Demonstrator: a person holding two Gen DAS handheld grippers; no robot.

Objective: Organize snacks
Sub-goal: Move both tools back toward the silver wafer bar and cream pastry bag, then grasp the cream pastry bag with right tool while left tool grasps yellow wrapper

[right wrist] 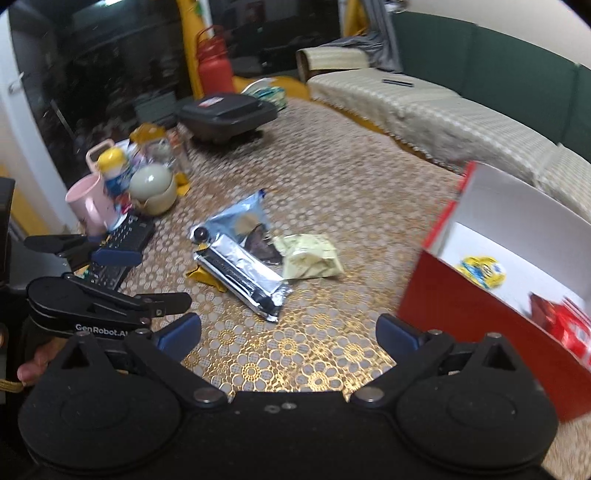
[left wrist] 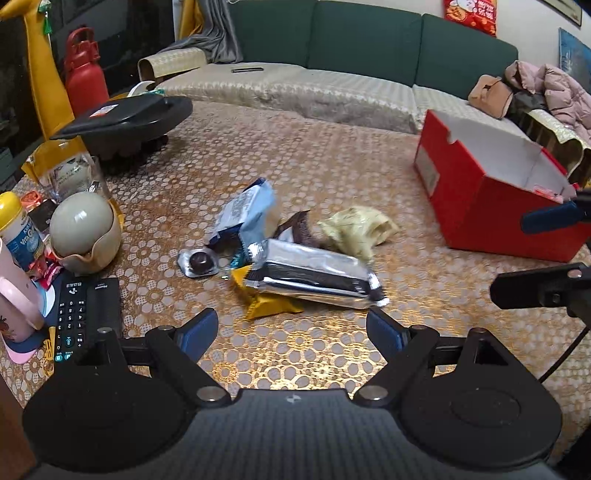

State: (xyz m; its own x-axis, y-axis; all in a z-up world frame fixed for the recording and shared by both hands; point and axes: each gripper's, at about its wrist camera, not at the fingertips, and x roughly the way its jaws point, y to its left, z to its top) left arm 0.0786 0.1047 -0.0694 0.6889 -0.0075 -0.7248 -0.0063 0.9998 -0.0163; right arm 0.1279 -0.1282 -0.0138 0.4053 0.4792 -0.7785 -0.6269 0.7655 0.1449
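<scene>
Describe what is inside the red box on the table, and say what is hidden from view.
In the red box, the right wrist view shows a yellow-and-blue packet and a red packet on its white floor. The near wall hides anything lying close behind it.

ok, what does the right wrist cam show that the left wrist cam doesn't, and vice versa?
Right wrist only: the inside of the red box, holding a yellow-and-blue packet and red packets; also the left gripper seen from the side, jaws open.

Left wrist only: the pink jacket and tan bag on the sofa, the red wall decoration, and the right gripper at the frame edge.

Both: the snack pile with the silver packet, pale yellow packet and light blue packet, plus the red bottle.
</scene>
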